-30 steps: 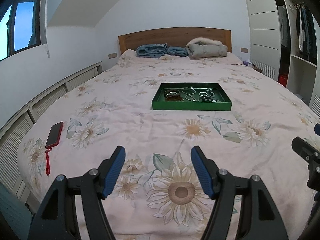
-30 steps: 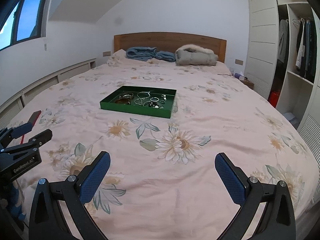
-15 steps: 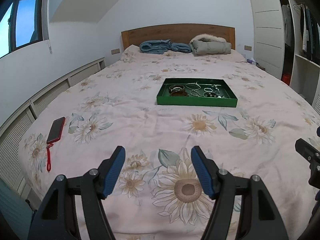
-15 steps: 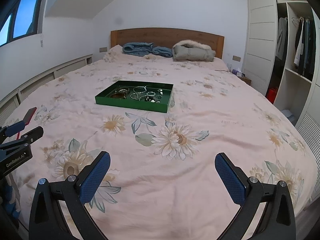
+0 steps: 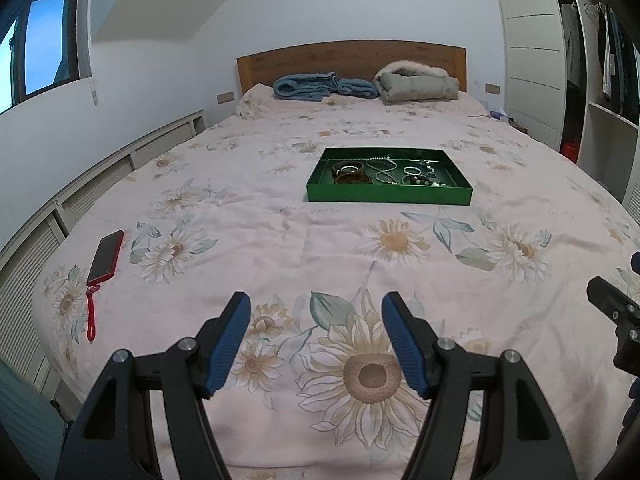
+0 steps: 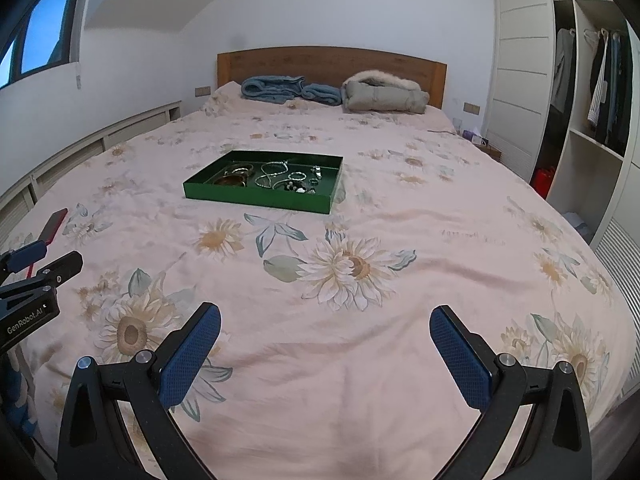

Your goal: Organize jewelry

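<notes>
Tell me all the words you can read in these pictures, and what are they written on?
"GenRobot.AI": white letters on the black body of the left gripper, seen at the edge of the right wrist view.

Nothing else has readable words; the green tray and red phone show none.

Red phone on floral bedspread

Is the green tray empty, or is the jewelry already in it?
Not empty. The green tray holds bangles, a bead chain and smaller pieces, all inside its walls. Both tools are far from it.
</notes>
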The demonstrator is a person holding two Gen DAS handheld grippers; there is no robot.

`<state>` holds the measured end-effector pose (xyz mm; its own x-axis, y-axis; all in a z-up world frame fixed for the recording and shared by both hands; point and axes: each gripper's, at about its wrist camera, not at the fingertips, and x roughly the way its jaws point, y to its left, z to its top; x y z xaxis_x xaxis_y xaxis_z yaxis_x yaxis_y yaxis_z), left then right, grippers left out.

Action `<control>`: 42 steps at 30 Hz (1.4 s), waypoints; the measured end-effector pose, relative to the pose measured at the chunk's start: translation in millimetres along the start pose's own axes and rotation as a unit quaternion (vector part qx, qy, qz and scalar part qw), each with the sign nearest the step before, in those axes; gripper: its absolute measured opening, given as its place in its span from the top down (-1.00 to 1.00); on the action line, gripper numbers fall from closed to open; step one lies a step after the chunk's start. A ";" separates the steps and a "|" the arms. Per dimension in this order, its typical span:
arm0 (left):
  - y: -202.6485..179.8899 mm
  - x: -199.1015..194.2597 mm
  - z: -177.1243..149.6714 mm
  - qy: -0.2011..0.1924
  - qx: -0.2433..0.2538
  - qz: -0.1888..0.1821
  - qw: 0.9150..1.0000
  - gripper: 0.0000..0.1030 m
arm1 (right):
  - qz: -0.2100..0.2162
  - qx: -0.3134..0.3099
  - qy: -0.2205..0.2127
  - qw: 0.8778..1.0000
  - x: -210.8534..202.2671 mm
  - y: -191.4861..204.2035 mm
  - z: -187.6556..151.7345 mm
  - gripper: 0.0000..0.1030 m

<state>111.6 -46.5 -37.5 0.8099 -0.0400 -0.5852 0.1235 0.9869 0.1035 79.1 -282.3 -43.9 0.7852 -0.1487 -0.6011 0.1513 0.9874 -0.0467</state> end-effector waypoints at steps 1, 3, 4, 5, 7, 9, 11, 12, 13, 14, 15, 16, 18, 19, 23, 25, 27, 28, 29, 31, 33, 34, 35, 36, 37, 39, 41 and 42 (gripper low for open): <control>-0.5 0.5 -0.4 0.000 0.001 -0.001 1.000 -0.29 | 0.000 0.000 0.001 1.000 0.5 -0.1 -0.5 -0.99; -1.5 1.7 -0.5 0.001 0.002 -0.001 1.000 -0.29 | -0.001 0.000 0.002 1.000 1.7 -0.3 -1.2 -0.99; -1.8 1.8 -0.7 0.002 0.003 -0.001 1.000 -0.29 | -0.001 -0.001 0.003 1.000 2.2 -0.5 -1.2 -0.99; -2.2 2.2 -0.9 0.002 0.003 -0.002 1.000 -0.29 | -0.002 -0.001 0.004 1.000 2.7 -0.7 -1.4 -0.99; -2.2 2.8 -1.2 0.003 0.003 -0.003 1.000 -0.29 | -0.002 -0.001 0.005 1.000 3.1 -0.8 -2.0 -0.99; -2.7 3.7 -1.3 0.005 0.004 -0.003 1.000 -0.29 | -0.003 0.000 0.005 1.000 3.3 -0.7 -1.9 -0.99; -2.8 4.3 -1.6 0.006 0.004 -0.003 1.000 -0.29 | -0.003 -0.001 0.005 1.000 3.2 -0.9 -1.9 -0.99; -3.0 4.6 -1.7 0.006 0.005 -0.003 1.000 -0.29 | -0.003 -0.001 0.005 1.000 3.3 -0.9 -2.0 -0.99; -3.3 4.6 -1.8 0.007 0.004 -0.004 1.000 -0.29 | -0.002 -0.001 0.005 1.000 3.5 -0.8 -1.9 -0.99; -3.3 4.6 -1.8 0.007 0.004 -0.004 1.000 -0.29 | -0.003 -0.001 0.005 1.000 3.4 -0.9 -1.9 -0.99; -3.4 4.6 -1.9 0.006 0.004 -0.004 1.000 -0.29 | -0.003 -0.001 0.005 1.000 3.4 -0.9 -1.8 -0.99; -3.4 4.7 -1.9 0.006 0.005 -0.003 1.000 -0.29 | -0.003 -0.001 0.006 1.000 3.7 -0.9 -2.2 -0.99; -3.3 4.8 -1.9 0.006 0.005 -0.004 1.000 -0.29 | -0.003 -0.002 0.006 1.000 3.9 -0.8 -2.9 -0.99; -3.4 4.7 -1.9 0.006 0.004 -0.004 1.000 -0.29 | -0.003 -0.002 0.006 1.000 4.0 -0.8 -2.9 -0.99; -3.4 4.7 -1.9 0.006 0.004 -0.003 1.000 -0.29 | -0.003 -0.003 0.007 1.000 4.2 0.2 -4.0 -0.99; -3.5 4.7 -1.9 0.006 0.005 -0.003 1.000 -0.29 | -0.003 -0.003 0.007 1.000 4.4 0.2 -4.2 -0.99; -3.3 4.6 -1.9 0.006 0.005 -0.003 1.000 -0.29 | -0.003 -0.002 0.007 1.000 4.4 0.2 -4.0 -0.99; -3.3 4.7 -2.0 0.006 0.005 -0.003 1.000 -0.29 | -0.003 -0.002 0.007 1.000 4.2 0.5 -4.3 -0.99; -3.3 4.8 -2.0 0.006 0.005 -0.003 1.000 -0.29 | -0.003 -0.002 0.007 1.000 4.1 0.5 -4.9 -0.99; -3.4 4.9 -2.1 0.006 0.005 -0.003 1.000 -0.29 | -0.003 -0.002 0.007 1.000 4.2 0.6 -5.0 -0.99; -3.4 4.5 -2.0 0.006 0.005 -0.003 1.000 -0.29 | -0.003 -0.002 0.007 1.000 4.2 0.6 -4.8 -0.99; -3.5 4.9 -2.2 0.007 0.006 -0.003 1.000 -0.29 | -0.003 -0.002 0.007 1.000 4.1 0.6 -5.0 -0.99; -3.5 4.8 -2.2 0.007 0.006 -0.003 1.000 -0.29 | -0.003 -0.002 0.007 1.000 4.1 0.5 -4.8 -0.99; -3.5 4.8 -2.2 0.007 0.006 -0.003 1.000 -0.29 | -0.003 -0.002 0.007 1.000 4.2 0.6 -4.8 -0.99; -3.9 4.8 -2.4 0.007 0.005 -0.003 1.000 -0.29 | -0.003 -0.002 0.007 1.000 4.2 0.6 -4.9 -0.99; -4.0 5.0 -2.8 0.007 0.005 -0.003 1.000 -0.29 | -0.003 -0.002 0.008 1.000 4.2 0.6 -4.7 -0.99; -4.4 4.8 -2.6 0.007 0.005 -0.003 1.000 -0.29 | -0.003 -0.002 0.008 1.000 4.2 0.6 -4.7 -0.99; -4.5 4.9 -2.6 0.007 0.005 -0.003 1.000 -0.29 | -0.003 -0.002 0.008 1.000 4.2 0.6 -5.1 -0.99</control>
<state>113.5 -50.7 -42.9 0.8010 -0.0444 -0.5970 0.1350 0.9850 0.1079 79.4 -282.1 -50.5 0.7747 -0.1542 -0.6132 0.1538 0.9866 -0.0538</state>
